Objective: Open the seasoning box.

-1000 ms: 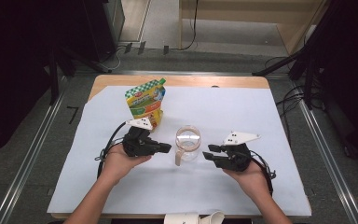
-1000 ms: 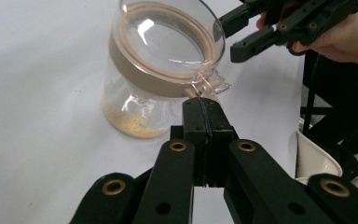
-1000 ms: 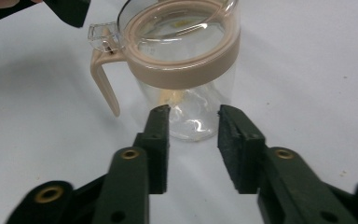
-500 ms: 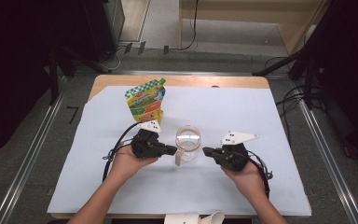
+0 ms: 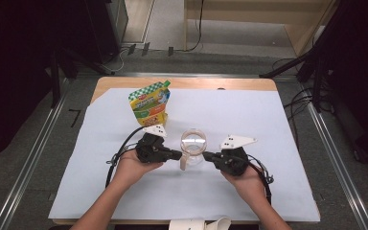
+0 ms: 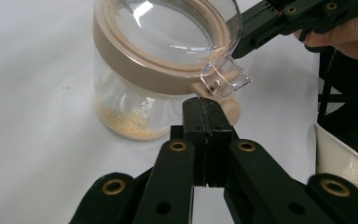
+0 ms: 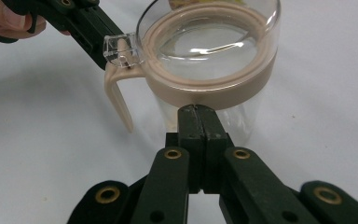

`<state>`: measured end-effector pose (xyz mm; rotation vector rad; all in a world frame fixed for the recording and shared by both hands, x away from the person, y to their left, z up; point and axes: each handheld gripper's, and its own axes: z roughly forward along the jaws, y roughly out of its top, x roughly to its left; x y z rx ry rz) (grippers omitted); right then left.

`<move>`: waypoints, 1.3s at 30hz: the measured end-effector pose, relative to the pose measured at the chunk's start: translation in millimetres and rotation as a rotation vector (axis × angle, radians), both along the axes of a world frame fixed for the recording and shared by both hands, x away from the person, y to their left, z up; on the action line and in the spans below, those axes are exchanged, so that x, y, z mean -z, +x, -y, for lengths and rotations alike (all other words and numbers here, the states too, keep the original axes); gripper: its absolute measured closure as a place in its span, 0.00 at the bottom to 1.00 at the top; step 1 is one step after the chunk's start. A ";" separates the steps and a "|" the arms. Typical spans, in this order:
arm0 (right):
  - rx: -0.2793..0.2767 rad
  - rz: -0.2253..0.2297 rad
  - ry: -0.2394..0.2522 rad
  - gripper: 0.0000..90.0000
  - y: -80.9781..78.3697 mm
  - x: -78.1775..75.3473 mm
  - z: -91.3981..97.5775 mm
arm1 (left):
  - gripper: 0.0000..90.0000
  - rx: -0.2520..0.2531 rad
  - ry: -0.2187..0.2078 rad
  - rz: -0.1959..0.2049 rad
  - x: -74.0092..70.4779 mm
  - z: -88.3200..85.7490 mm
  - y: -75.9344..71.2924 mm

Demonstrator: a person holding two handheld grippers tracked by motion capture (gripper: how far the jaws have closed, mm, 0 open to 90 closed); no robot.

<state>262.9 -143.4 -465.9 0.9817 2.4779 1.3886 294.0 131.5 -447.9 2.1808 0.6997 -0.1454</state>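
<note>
A clear glass jar [image 5: 193, 145] with a tan rim band, a clear lid and a tan handle stands mid-table, with a little tan powder [image 6: 128, 126] at its bottom. My left gripper [image 5: 178, 155] is shut and empty; its tips [image 6: 206, 106] sit against the tan handle under the lid's clear tab [image 6: 223, 79]. From the other side my right gripper [image 5: 206, 156] is shut too, its tips [image 7: 196, 113] against the tan band [image 7: 214, 91], nothing between the jaws. The handle [image 7: 118, 103] hangs at the left of the right gripper view.
A green and yellow pouch [image 5: 149, 102] stands behind the jar, to its left. White paper [image 5: 268, 124] covers the table. A white funnel-like piece [image 5: 199, 224] lies at the front edge and also appears in the left gripper view [image 6: 338, 156].
Both grippers have edged inward to the jar, left from the left, right from the right. The jar and pouch have stayed put.
</note>
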 end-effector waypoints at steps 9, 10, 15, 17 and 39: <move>-0.005 -0.002 -0.002 1.00 1.5 -0.3 1.1 | 1.00 -0.002 -0.013 -0.004 0.4 0.9 0.1; -0.005 0.000 -0.003 1.00 1.7 -0.4 1.2 | 1.00 -0.002 -0.018 -0.010 0.7 0.9 0.6; 0.004 -0.002 -0.008 1.00 2.0 -0.8 3.2 | 1.00 0.003 -0.026 -0.004 0.8 5.7 -1.8; 0.010 -0.002 -0.006 1.00 2.7 -0.8 4.6 | 1.00 0.009 -0.025 0.002 0.4 7.5 -2.7; 0.095 -0.028 -0.013 1.00 7.4 -0.6 17.5 | 1.00 0.076 -0.050 -0.011 0.1 34.9 -10.2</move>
